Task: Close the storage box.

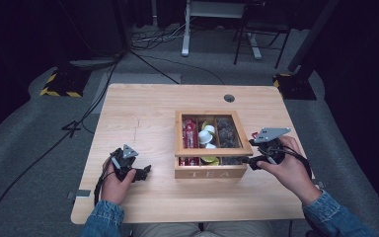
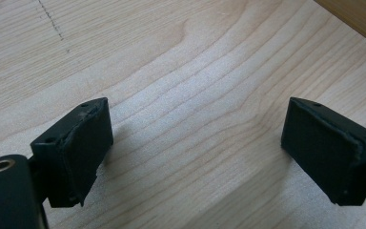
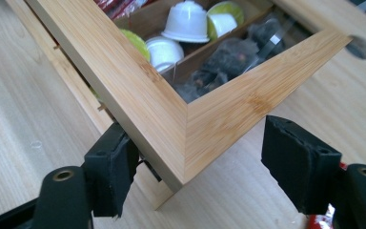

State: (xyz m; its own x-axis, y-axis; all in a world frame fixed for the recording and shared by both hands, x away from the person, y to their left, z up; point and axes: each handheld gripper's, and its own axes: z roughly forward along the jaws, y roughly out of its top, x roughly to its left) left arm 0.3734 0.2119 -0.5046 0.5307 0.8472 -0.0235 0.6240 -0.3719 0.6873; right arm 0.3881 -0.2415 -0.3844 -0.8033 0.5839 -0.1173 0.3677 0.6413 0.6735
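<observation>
Wooden table (image 1: 143, 123) across the middle of the high view. Wooden tea box (image 1: 210, 145) a bit right of the middle, with the word TEA on its front side. Lid (image 1: 213, 132) with a see-through middle, lifted a little at the front, so a gap shows under it. Inside, three rows: red packets (image 1: 190, 134) on the left, white and green cups (image 1: 208, 136) in the middle, dark bags (image 1: 227, 133) on the right.

Right gripper (image 1: 253, 163) low and right of the box, in the person's right hand (image 1: 288, 170), just at the lid's front right corner. In the right gripper view, lid corner (image 3: 183, 143) in the lower middle of the frame, poking between the two black jaws. Left jaw right up against the lid's edge, right jaw a little way off it. Jaws spread wide, not pinching the lid.

Left gripper (image 1: 143, 172) in the lower left part of the high view, in the left hand (image 1: 112, 185), well apart from the box. In the left gripper view, jaws spread wide over bare table (image 2: 195, 95), nothing between them. Brown edge of the box (image 2: 357, 16) in the upper right corner of that frame.
</observation>
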